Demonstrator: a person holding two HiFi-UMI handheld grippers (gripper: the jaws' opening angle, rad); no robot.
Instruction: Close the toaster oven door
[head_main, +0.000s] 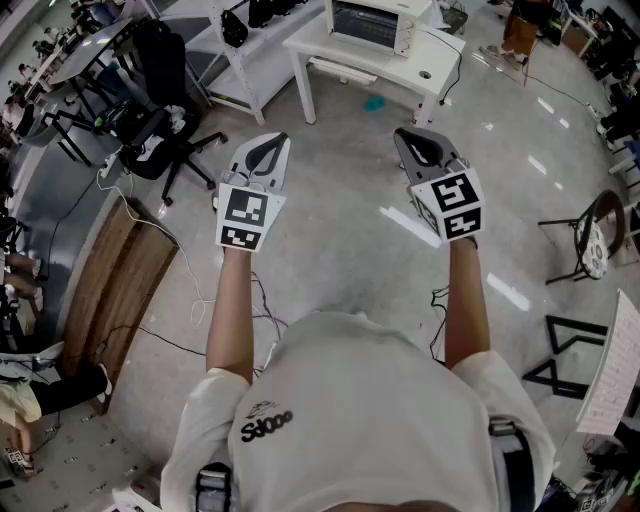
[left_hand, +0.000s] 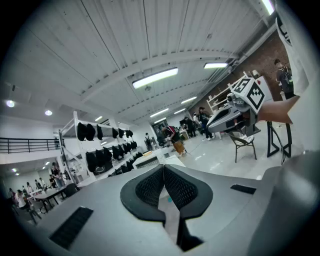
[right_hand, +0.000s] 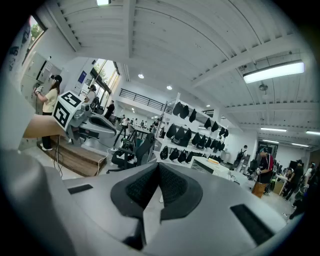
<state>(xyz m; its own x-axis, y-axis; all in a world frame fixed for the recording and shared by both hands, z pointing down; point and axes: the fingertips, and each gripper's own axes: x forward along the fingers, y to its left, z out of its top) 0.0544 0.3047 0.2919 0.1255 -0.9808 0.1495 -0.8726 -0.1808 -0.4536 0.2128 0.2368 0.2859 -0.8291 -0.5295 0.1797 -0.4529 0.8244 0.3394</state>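
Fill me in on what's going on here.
A person stands on the open floor with a gripper in each hand, both held out in front at about the same height. The left gripper and the right gripper are both shut with nothing between their jaws. The toaster oven sits on a white table some way ahead, and neither gripper is near it. From this distance I cannot tell how its door stands.

The toaster oven (head_main: 372, 25) sits on a table (head_main: 432, 58) far ahead, with bare floor (head_main: 340, 230) in between. The left gripper (head_main: 266, 150) and the right gripper (head_main: 416, 142) are side by side, well apart, above that floor. A chair (head_main: 160, 130) stands left of the table.
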